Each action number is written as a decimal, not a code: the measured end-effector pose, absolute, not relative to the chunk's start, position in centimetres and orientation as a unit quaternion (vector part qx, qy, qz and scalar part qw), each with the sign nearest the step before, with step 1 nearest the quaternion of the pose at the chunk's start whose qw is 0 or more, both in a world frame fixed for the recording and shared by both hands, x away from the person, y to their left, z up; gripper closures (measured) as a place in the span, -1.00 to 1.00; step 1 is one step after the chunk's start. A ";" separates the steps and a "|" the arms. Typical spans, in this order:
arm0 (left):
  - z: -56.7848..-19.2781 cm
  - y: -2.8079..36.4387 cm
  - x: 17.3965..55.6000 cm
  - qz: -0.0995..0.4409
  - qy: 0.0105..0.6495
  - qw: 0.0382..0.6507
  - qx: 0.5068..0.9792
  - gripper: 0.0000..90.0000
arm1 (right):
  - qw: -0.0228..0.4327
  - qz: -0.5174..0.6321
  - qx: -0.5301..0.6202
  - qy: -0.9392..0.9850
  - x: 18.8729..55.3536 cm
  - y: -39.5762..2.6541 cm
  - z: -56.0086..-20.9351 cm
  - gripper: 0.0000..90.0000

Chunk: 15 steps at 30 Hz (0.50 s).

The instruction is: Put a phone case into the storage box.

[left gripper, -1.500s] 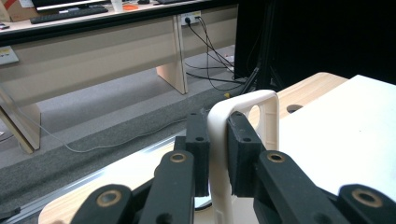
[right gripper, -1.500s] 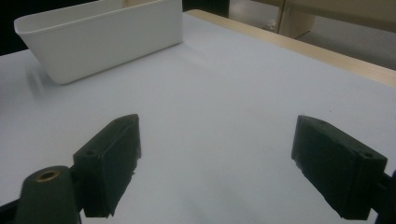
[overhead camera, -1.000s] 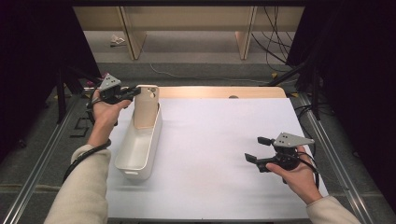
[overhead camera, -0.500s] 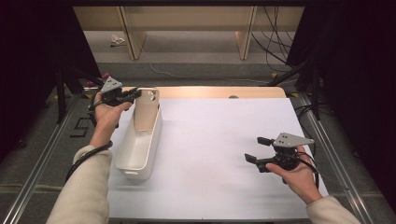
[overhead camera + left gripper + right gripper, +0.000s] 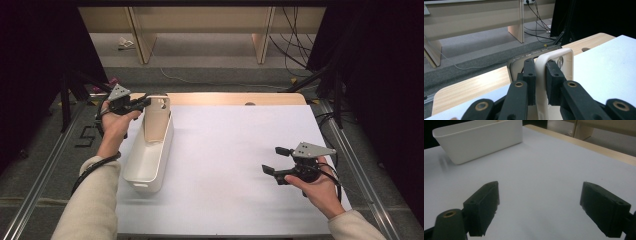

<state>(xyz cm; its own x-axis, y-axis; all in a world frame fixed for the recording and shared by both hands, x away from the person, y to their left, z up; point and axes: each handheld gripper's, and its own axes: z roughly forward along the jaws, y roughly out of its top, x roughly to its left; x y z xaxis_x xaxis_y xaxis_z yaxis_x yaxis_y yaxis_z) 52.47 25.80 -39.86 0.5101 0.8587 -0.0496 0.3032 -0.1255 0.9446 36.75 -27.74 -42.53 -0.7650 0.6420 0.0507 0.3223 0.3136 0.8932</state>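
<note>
One white bin (image 5: 149,150) sits by your desk's (image 5: 240,150) left edge; your left tool (image 5: 141,102) pinches its far rim, and your right tool (image 5: 276,161) gapes empty.

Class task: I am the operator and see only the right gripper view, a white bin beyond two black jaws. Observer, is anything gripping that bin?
Observer: Yes. In the left gripper view the left tool is shut on the rim of the white bin, one pad on each side of the wall.
Operator: Which end of the bin?
Observer: The far end; the high view shows that end tilted up off the white table surface.
Operator: And my own tool?
Observer: The high view shows the right tool open, well to the right of the bin, with nothing between its jaws.
</note>
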 end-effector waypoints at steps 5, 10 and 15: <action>-40.0 26.0 52.5 0.269 0.421 0.514 0.697 0.76 | 0.159 0.501 0.303 0.795 36.7 -27.7 -42.5 -0.63; -40.0 26.1 52.6 0.270 0.425 0.509 0.698 0.74 | 0.159 0.501 0.303 0.795 36.7 -27.7 -42.5 -0.63; -39.8 26.0 52.7 0.279 0.428 0.494 0.704 0.68 | 0.158 0.501 0.302 0.795 36.7 -27.7 -42.6 -0.63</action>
<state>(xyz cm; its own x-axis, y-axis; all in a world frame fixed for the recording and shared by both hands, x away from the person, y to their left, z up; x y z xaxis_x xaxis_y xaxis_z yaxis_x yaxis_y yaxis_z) 52.70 26.00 -39.82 0.4784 0.8776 -0.0296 0.3262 -0.1464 0.9339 36.74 -27.69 -42.56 -0.7676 0.6388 0.0515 0.3220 0.3149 0.8928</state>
